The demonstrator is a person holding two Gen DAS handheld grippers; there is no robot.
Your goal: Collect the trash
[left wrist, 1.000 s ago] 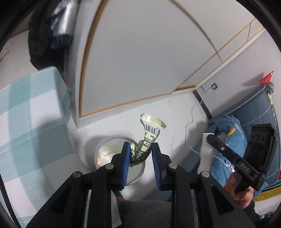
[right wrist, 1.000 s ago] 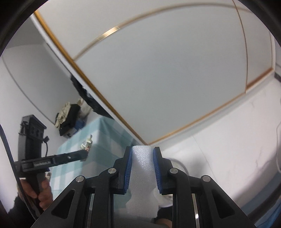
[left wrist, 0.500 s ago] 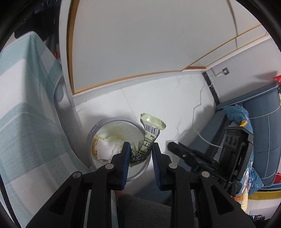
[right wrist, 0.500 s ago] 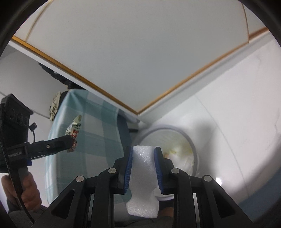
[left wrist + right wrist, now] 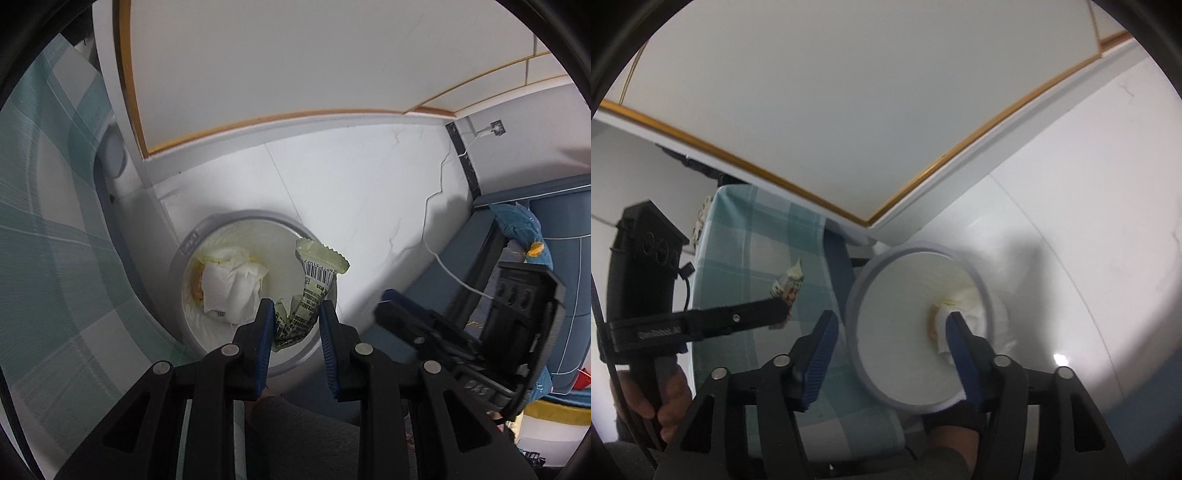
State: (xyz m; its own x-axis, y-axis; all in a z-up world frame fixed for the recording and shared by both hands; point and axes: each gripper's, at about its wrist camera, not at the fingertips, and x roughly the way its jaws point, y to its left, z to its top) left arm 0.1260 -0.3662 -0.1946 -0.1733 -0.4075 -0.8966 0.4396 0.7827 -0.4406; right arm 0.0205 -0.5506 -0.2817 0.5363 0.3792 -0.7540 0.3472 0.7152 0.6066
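A round grey trash bin (image 5: 177,266) with a white liner stands on the white floor, crumpled tissue (image 5: 232,288) lying inside it. My left gripper (image 5: 295,310) is shut on a green snack wrapper (image 5: 317,273) that hangs over the bin's right side. The right gripper (image 5: 386,304) hovers just right of the bin. In the right wrist view my right gripper (image 5: 892,319) is over the bin (image 5: 923,246). Its jaws are opening and nothing is between them. The left gripper (image 5: 781,310) holds the wrapper (image 5: 788,286) to the left. I cannot pick out the white foam piece.
A teal checked cloth (image 5: 55,258) covers furniture left of the bin. A white wall panel with wooden trim (image 5: 258,122) rises behind it. Blue furniture (image 5: 554,221) and a white cable (image 5: 436,206) lie to the right. A person's hand (image 5: 668,398) grips the left tool.
Both grippers have sunk toward the bin and tipped downward. The right jaws have spread apart and the white foam piece they held is gone from between them. The left still grips the wrapper.
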